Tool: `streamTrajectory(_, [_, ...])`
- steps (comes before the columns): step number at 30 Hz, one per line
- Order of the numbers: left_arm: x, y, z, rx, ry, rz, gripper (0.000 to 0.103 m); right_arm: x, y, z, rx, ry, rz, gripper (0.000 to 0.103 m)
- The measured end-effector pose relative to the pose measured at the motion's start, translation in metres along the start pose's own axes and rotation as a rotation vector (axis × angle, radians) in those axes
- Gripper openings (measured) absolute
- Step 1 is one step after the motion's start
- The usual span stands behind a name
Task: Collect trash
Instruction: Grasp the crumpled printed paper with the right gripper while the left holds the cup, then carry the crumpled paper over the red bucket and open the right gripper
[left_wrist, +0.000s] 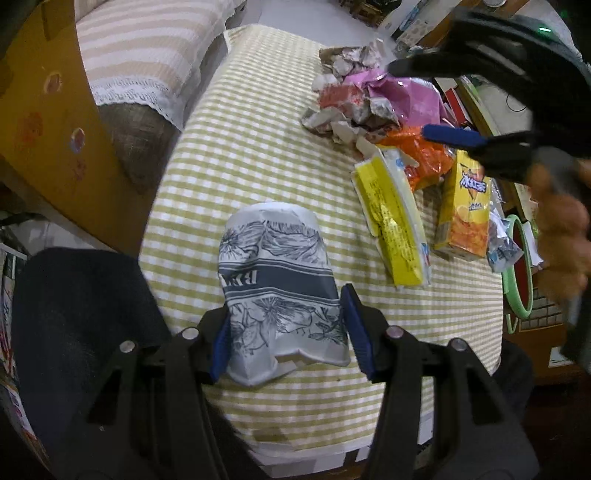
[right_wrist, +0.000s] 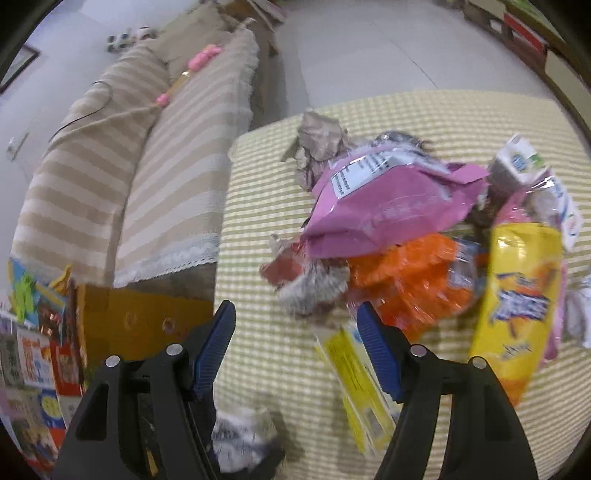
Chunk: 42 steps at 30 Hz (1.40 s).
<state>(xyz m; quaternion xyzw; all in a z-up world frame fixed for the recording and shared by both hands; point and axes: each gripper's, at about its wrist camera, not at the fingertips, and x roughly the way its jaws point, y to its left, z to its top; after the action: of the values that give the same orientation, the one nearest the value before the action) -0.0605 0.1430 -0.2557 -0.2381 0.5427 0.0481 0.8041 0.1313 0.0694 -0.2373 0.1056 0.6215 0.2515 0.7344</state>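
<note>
Checked yellow cloth covers our table (left_wrist: 258, 155), with a striped sofa (left_wrist: 147, 48) at ten o'clock and a cardboard box (left_wrist: 48, 122) at nine. Our left gripper (left_wrist: 286, 332) has its blue pads against both sides of a crumpled grey-and-white paper cup (left_wrist: 277, 280) at six o'clock, apparently clamped on it, though the cup's far end may rest on the cloth. That cup is already dented, so we judge a harder squeeze could fold it and let it slide out. Our right gripper (right_wrist: 295, 350) hangs with its fingers apart over the table, holding nothing; the trash heap lies at one to three o'clock: pink bag (right_wrist: 388, 206), orange wrapper (right_wrist: 406, 280), yellow carton (right_wrist: 517, 295), flat yellow box (right_wrist: 354, 376). Those glossy, overlapping wrappers could drag neighbours off the edge if we pinch a loose corner
</note>
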Motion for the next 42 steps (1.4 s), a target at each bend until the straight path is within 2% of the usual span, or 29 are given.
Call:
streamTrajectory(6, [-0.003,0.015,0.003,-0.047,-0.004,-0.005,0.051,0.033,-0.013,0.015,0.183,0.083,0.046,0.067])
streamTrajectory(9, [-0.003,0.019,0.004,-0.056,-0.001,-0.006,0.051,0.042,-0.017,0.019,0.207,0.107,0.022,0.065])
streamTrajectory(10, [-0.003,0.019,0.004,-0.056,-0.001,-0.005,0.051,0.047,-0.018,0.020,0.203,0.127,0.012,0.060])
streamTrajectory(11, [-0.003,0.020,0.004,-0.056,0.000,-0.005,0.051,0.048,-0.018,0.020,0.201,0.139,0.011,0.046])
streamTrajectory(12, [-0.003,0.020,0.004,-0.055,0.001,-0.004,0.051,0.048,-0.018,0.020,0.196,0.144,0.015,0.040])
streamTrajectory(13, [-0.002,0.020,0.005,-0.054,0.003,-0.004,0.051,0.045,-0.018,0.020,0.186,0.137,0.019,0.039])
streamTrajectory(14, [-0.001,0.018,0.005,-0.053,0.003,-0.004,0.051,0.041,-0.017,0.019,0.166,0.128,0.024,0.030])
streamTrajectory(15, [-0.001,0.018,0.005,-0.053,0.004,-0.004,0.051,0.037,-0.016,0.018,0.151,0.126,0.036,0.025])
streamTrajectory(16, [-0.001,0.017,0.005,-0.053,0.005,-0.005,0.051,0.032,-0.014,0.016,0.141,0.122,0.049,0.025])
streamTrajectory(22, [0.000,0.013,0.007,-0.051,0.003,-0.003,0.051,-0.017,-0.007,-0.003,0.030,0.057,0.138,0.025])
streamTrajectory(27, [-0.003,0.006,0.010,-0.031,-0.006,0.004,0.051,-0.065,-0.014,-0.034,-0.045,-0.031,0.146,0.025])
streamTrajectory(30, [-0.006,0.000,0.013,-0.014,-0.011,0.000,0.051,-0.093,-0.030,-0.054,-0.070,-0.082,0.119,0.025])
streamTrajectory(35, [-0.013,-0.024,0.022,0.036,-0.032,-0.014,0.051,-0.131,-0.049,-0.096,-0.112,-0.198,0.009,0.025])
streamTrajectory(42, [-0.025,-0.059,0.034,0.095,-0.068,-0.038,0.051,-0.150,-0.063,-0.122,-0.098,-0.296,-0.059,0.026])
